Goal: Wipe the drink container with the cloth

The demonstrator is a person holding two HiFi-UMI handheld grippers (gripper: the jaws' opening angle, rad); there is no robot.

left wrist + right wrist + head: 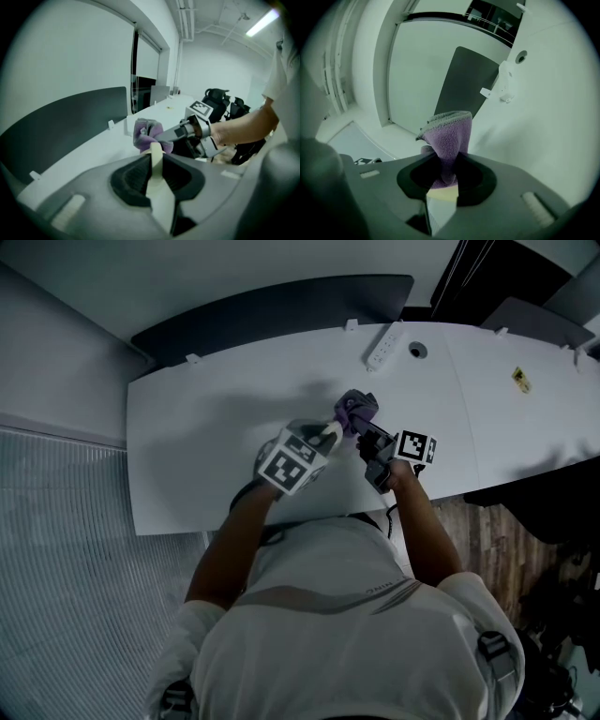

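Left gripper view is showing the left gripper (158,180) pinching a cream drink container (155,154), while the right gripper (165,138), jaws clamping a purple cloth (144,133), is holding it at the container's tip.

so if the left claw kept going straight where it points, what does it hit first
Probably the purple cloth pinched in the right claw, just beyond the tips of the left claw, though depth there is hard to judge.

A white power strip (384,346) lies near the far edge of the white table (206,446), with a round hole (417,351) just beside it. A small yellow thing (521,381) lies near the right end. A dark panel (272,306) runs along the far edge.
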